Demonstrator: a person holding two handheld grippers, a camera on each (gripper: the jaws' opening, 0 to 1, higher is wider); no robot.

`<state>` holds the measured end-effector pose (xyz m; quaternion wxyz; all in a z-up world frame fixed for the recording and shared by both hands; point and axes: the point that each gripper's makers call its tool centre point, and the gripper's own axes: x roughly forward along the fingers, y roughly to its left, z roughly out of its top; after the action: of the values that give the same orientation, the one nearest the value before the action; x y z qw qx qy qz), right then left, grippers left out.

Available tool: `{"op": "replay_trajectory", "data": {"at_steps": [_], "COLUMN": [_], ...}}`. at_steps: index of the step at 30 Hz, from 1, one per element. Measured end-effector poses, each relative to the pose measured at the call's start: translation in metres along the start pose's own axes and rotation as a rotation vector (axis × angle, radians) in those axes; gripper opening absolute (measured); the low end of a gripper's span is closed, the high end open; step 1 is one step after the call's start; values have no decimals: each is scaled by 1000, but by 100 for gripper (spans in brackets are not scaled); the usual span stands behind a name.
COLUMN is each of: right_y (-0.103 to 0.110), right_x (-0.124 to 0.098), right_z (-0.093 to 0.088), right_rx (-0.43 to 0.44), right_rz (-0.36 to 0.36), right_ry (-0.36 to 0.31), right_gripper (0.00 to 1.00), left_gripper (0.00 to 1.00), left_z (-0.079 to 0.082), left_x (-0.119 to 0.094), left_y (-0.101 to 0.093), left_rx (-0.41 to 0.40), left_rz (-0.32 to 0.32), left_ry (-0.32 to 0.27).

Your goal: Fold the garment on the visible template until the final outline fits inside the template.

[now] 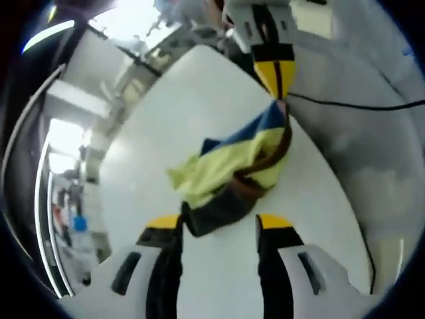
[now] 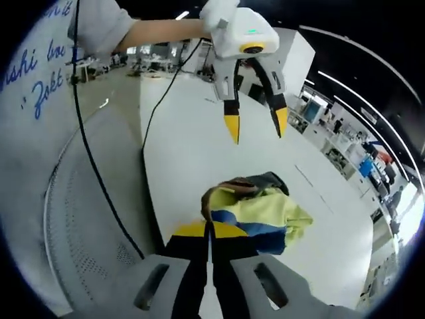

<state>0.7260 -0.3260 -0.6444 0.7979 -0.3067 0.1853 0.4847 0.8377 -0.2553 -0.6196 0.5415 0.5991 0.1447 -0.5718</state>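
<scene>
The garment, a yellow, blue and brown bundle, hangs above the white table. The right gripper has its jaws clamped on one edge. The left gripper, jaws apart, hovers near the garment.

So the left gripper has its jaws spread wide, yellow tips apart, hanging just over the tabletop without gripping anything. The right gripper is the opposite, jaws pinched tight together on a corner of the garment. A bare forearm reaches in behind the left gripper, sleeve pushed up.
</scene>
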Motion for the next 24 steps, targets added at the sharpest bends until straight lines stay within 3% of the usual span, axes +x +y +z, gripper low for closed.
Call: {"op": "replay_trajectory", "data": {"at_steps": [6, 9, 10, 11, 15, 18, 20, 24], "right_y": [-3, -4, -4, -5, -4, -4, -2, -4], "right_x": [-6, -7, -7, -7, -7, -8, -8, -8], "right_z": [-5, -7, -7, -7, -4, -4, -2, 0], "right_rx": [39, 40, 43, 45, 47, 47, 48, 57], "right_rz": [-42, -55, -59, -61, -73, -78, -78, -81], "right_ry": [-3, 3, 1, 0, -2, 1, -5, -12], "right_gripper": [1, 1, 1, 1, 1, 1, 1, 1], "left_gripper": [36, 32, 30, 29, 21, 16, 15, 12], "left_z": [-3, 1, 9, 10, -10, -19, -19, -19], "left_x": [30, 37, 41, 44, 63, 70, 75, 84], "left_y": [7, 12, 8, 8, 15, 0, -1, 5], "left_rx": [159, 164, 208, 233, 285, 279, 326, 327], "left_rz": [-44, -61, -106, -117, -134, -226, -224, -227], "left_ry": [27, -7, -65, -77, 10, 32, 13, -9]}}
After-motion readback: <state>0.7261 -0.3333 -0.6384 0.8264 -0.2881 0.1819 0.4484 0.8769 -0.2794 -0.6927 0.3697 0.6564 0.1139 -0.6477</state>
